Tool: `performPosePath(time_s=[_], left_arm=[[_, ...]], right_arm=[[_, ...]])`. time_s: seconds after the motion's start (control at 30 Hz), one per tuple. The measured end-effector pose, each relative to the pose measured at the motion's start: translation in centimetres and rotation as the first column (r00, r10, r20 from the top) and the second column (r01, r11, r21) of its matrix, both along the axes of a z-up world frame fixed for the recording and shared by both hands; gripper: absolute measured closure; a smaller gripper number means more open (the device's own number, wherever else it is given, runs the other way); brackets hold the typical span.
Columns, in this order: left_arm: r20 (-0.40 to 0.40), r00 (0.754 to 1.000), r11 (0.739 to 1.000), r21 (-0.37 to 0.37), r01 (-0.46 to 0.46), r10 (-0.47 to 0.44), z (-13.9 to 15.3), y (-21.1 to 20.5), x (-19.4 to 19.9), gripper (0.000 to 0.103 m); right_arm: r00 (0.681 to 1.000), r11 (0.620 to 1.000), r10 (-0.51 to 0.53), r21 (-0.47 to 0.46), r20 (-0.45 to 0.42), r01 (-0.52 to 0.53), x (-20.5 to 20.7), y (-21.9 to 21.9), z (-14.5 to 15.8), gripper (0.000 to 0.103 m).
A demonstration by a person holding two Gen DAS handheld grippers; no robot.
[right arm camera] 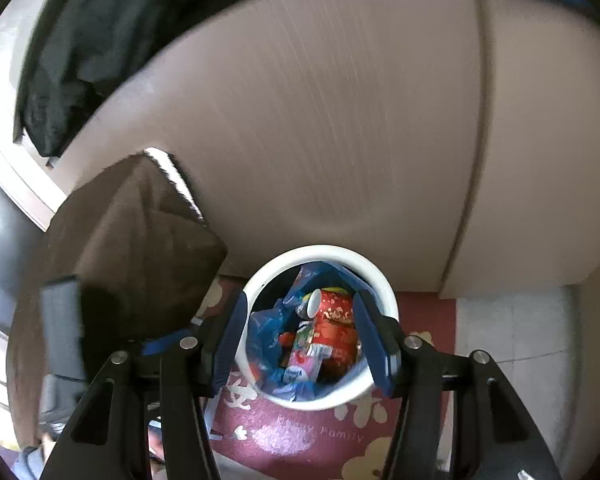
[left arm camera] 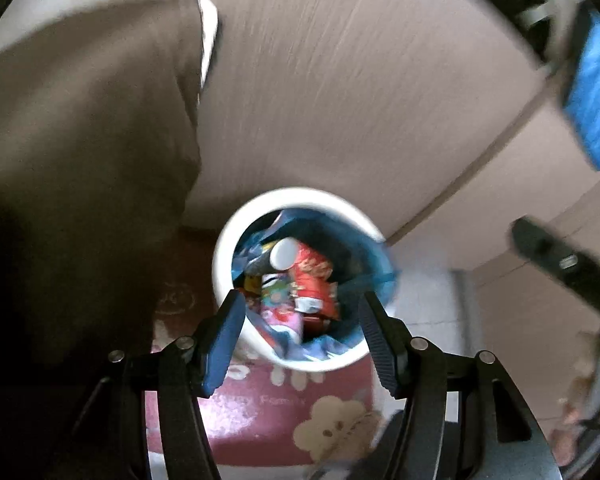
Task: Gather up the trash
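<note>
Both tongs, left (left arm camera: pixel 300 332) and right (right arm camera: pixel 300 336), gape empty over the bin (right arm camera: pixel 380 276); only the right view shows the dark cloth (right arm camera: pixel 84 56).

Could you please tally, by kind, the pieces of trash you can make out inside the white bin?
Red can with a white end: 1
Pink drink carton: 1
Blue plastic bag lining the white bin: 1
Total: 3 clearly distinguishable; other scraps underneath are too blurred to count.
</note>
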State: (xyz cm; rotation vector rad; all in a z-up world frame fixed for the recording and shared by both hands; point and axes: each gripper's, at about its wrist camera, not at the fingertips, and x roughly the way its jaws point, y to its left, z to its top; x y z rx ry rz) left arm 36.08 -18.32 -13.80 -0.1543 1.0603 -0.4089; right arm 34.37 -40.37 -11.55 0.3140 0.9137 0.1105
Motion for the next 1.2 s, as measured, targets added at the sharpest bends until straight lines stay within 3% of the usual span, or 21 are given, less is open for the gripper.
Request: performPosePath(time_s=[0.2, 0.43, 0.6, 0.8, 0.87, 1.03, 1.2], left_arm=[[0.186, 0.982, 0.997, 0.067, -0.038, 0.025, 9.0, 4.7, -9.3, 0.043], [0.329, 0.944, 0.98, 0.172, -0.099, 0.037, 14.5, 10.2, -19.6, 0.043], [0.394, 0.919, 0.968, 0.224, -0.109, 0.012, 15.3, 11.4, -27.3, 0.043], [0.459, 0.888, 0.97, 0.216, -0.109, -0.002, 16.4, 11.9, -34.4, 0.043], [0.474, 0.88, 0.969, 0.211, -0.125, 0.011, 16.7, 12.2, -35.9, 0.043], [0.456, 0.889, 0.966, 0.206, -0.157, 0.047, 16.6, 13.2, -37.4, 0.043], [0.457, 0.885, 0.963, 0.189, -0.193, 0.088, 16.9, 13.9, -37.8, 0.043]], right_arm=[[0.993, 0.997, -0.002, -0.073, 0.115, 0.011, -8.4, 3.6, 6.3, 0.046], [0.966, 0.975, 0.008, -0.216, 0.257, 0.049, -20.8, 10.1, 12.4, 0.042], [0.96, 0.972, 0.02, -0.229, 0.28, 0.046, -28.1, 13.9, 13.2, 0.041], [0.959, 0.973, 0.035, -0.228, 0.28, 0.031, -34.4, 16.2, 14.2, 0.041], [0.953, 0.97, 0.029, -0.237, 0.302, 0.046, -36.2, 16.6, 14.8, 0.041], [0.933, 0.954, 0.041, -0.292, 0.358, 0.07, -39.7, 17.8, 15.2, 0.04], [0.94, 0.962, 0.06, -0.271, 0.337, 0.036, -40.2, 17.9, 14.7, 0.04]])
